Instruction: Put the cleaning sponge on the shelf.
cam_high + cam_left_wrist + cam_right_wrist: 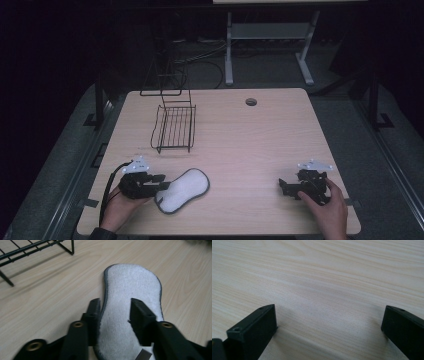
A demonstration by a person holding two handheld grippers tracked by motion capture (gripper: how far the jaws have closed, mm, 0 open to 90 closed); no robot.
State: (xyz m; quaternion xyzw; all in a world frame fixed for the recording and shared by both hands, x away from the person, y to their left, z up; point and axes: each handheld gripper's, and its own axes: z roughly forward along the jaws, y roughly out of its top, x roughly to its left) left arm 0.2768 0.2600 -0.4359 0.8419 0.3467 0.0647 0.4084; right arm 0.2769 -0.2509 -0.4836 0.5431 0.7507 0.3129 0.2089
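Note:
A white terry pad with a grey rim (182, 189) lies flat near the table's front left. My left gripper (159, 181) points right at the pad's near end. In the left gripper view the pad (132, 290) runs away between the jaws of the left gripper (115, 307). The jaws stand apart, one at the pad's grey edge and one over its white face, and the pad is not squeezed. My right gripper (282, 186) rests at the front right with its jaws pointing left. Its own view shows the right gripper (329, 315) open wide over bare wood.
A black wire rack (174, 127) stands behind the pad at the table's left middle, and its corner (30, 250) shows at the top left of the left gripper view. A round cable hole (251, 102) sits near the far edge. The light wooden table (250, 145) lies between the grippers.

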